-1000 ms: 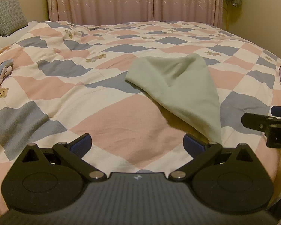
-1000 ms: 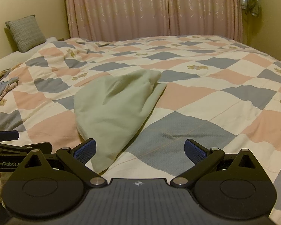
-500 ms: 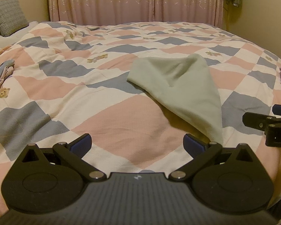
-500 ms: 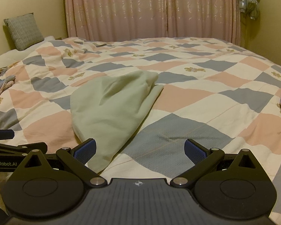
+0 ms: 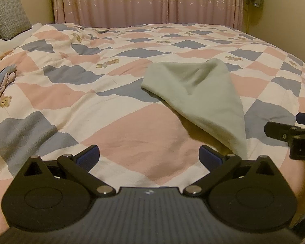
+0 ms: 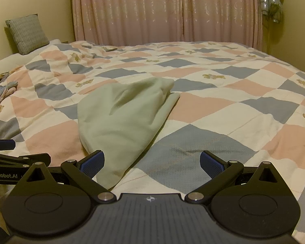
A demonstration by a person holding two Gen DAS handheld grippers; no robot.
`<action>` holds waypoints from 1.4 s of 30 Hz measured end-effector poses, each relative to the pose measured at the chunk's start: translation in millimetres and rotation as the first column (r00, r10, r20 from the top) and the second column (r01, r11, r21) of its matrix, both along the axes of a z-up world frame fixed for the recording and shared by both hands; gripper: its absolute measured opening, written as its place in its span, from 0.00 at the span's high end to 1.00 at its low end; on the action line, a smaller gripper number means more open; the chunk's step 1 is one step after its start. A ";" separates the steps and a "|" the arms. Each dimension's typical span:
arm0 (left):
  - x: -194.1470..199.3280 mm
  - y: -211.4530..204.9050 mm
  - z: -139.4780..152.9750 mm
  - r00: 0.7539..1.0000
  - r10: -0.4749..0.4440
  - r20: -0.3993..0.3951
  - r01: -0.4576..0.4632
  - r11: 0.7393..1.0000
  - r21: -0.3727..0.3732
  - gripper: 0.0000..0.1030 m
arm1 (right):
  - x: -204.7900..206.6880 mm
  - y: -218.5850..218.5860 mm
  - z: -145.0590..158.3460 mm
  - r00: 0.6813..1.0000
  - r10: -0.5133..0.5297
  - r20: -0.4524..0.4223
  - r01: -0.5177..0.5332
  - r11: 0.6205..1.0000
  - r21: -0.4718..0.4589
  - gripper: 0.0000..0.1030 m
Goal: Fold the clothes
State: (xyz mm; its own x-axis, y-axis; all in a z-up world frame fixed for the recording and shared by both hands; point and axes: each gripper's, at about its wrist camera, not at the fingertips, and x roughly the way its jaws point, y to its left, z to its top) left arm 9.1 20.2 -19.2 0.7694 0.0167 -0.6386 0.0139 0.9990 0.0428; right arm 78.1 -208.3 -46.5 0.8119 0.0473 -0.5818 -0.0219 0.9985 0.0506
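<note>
Pale green cloth (image 5: 199,93), loosely folded, on the checked quilt (image 5: 71,93) of the bed; left tool (image 5: 149,154) and right tool (image 6: 152,160) both released, empty.

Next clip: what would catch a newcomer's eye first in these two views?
A pale green cloth lies loosely bunched in the middle of a bed, on a quilt checked in pink, grey and cream. The left hand-held gripper and right hand-held gripper are both open near the cloth's near tip, holding nothing. Pink curtains fill the wall behind.
</note>
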 end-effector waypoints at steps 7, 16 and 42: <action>8.1 10.3 9.7 0.998 -0.041 0.038 0.038 0.997 0.066 0.00 | 1.5 11.6 0.6 0.998 0.059 0.023 -0.058 0.997 -0.051 0.13; 18.0 23.2 18.8 0.996 -0.073 0.058 0.070 0.996 0.055 0.00 | 10.3 29.8 1.0 0.990 0.141 0.027 -0.139 0.988 -0.072 0.20; 40.7 28.7 3.0 0.984 -0.174 0.033 0.172 0.984 0.051 0.00 | 30.0 44.1 -4.1 0.978 0.207 -0.036 -0.210 0.970 -0.121 0.33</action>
State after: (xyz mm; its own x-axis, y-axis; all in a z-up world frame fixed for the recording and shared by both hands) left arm 49.8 48.9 -16.2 0.7867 -0.0885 -0.6109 0.1835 0.9785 0.0946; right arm 108.2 -164.2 -50.7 0.7782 0.1408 -0.6120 -0.2305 0.9706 -0.0698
